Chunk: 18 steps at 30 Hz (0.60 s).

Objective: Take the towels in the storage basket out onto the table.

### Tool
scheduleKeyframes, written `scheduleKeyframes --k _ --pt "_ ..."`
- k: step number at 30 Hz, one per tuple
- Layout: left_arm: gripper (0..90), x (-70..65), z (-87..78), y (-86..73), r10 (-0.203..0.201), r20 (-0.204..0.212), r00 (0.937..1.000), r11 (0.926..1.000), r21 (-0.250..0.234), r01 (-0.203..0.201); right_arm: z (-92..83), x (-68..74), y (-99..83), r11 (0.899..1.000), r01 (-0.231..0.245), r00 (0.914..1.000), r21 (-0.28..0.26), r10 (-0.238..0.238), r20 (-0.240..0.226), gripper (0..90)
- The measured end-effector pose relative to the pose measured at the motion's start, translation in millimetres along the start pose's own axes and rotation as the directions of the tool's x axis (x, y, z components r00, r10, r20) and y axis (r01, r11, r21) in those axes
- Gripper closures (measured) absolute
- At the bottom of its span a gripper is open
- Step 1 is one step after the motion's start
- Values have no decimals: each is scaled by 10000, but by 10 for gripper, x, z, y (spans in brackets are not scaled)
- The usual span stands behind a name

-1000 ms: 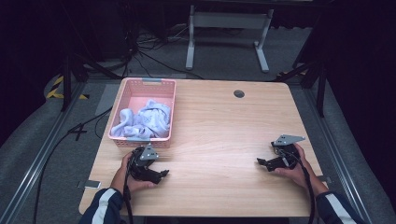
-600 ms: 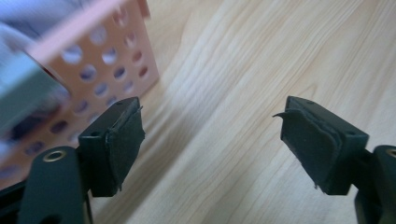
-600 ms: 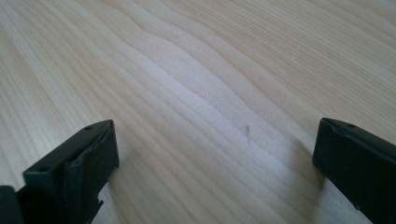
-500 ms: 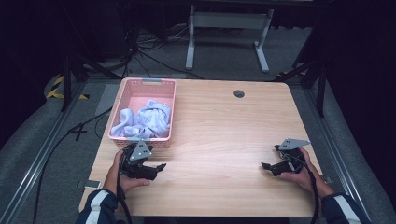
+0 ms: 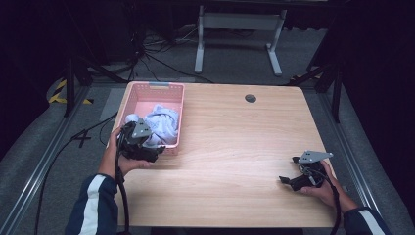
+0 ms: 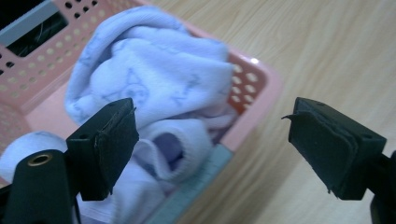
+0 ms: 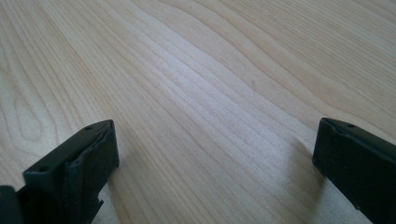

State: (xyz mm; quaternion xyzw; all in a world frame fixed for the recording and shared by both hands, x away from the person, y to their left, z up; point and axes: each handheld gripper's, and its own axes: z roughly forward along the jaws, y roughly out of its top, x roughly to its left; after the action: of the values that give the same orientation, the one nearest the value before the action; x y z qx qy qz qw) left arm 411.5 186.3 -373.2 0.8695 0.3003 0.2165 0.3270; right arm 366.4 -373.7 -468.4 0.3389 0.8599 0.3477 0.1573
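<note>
1. Left tongs [image 5: 152, 155] hang over the near rim of the pink basket [image 5: 177, 94], jaws spread wide, and they have just been opening further. Nothing sits between them; in the left gripper view the left tongs [image 6: 212, 144] frame the cloth below without touching it.
2. Compared with a second ago, the left tongs are up off the counter [image 5: 235, 147]: back then they sat on the wood just in front of the basket, and now they hover higher, over its near edge, tilted down toward the laundry.
3. The pale blue cloth [image 5: 159, 125] lies bundled in the near half of the basket. In the left gripper view the cloth [image 6: 154, 74] shows a faint printed pattern, too soft to read as words, and a rolled cuff opening faces the camera.
4. The basket [image 6: 252, 84] stands at the counter's left side, its perforated wall catching the light.
5. Right tongs [image 5: 286, 181] rest low at the counter's near right corner, jaws spread, nothing in them. In the right gripper view the right tongs [image 7: 215, 158] look out along the bare wood grain.
6. The right hand [image 5: 318, 183] has slid a little nearer the counter's front edge than a second ago; the basket and the cloth lie as before.
7. No brand, label or legible writing shows on anything.
8. A dark round grommet [image 5: 250, 98] sits in the counter's far edge.
</note>
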Motion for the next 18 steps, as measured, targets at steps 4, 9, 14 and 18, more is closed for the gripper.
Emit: scheduleKeyframes --k 4,9,14,18 --pt "157 183 201 60 -296 -27 9996 9974 654 297 -1 -2 -3 10000 12 10000 -19 -12 -6 0" --pt "152 390 515 180 -594 -36 9982 9798 1911 590 5 -9 2 10000 42 10000 -9 -42 -19 0" --pt "0 553 822 290 -490 -140 9987 9386 3413 508 8 -14 9 10000 21 10000 23 -20 -18 0" --pt "0 635 1014 292 -569 787 9953 9131 4073 200 8 -14 9 10000 22 10000 21 -22 -20 0"
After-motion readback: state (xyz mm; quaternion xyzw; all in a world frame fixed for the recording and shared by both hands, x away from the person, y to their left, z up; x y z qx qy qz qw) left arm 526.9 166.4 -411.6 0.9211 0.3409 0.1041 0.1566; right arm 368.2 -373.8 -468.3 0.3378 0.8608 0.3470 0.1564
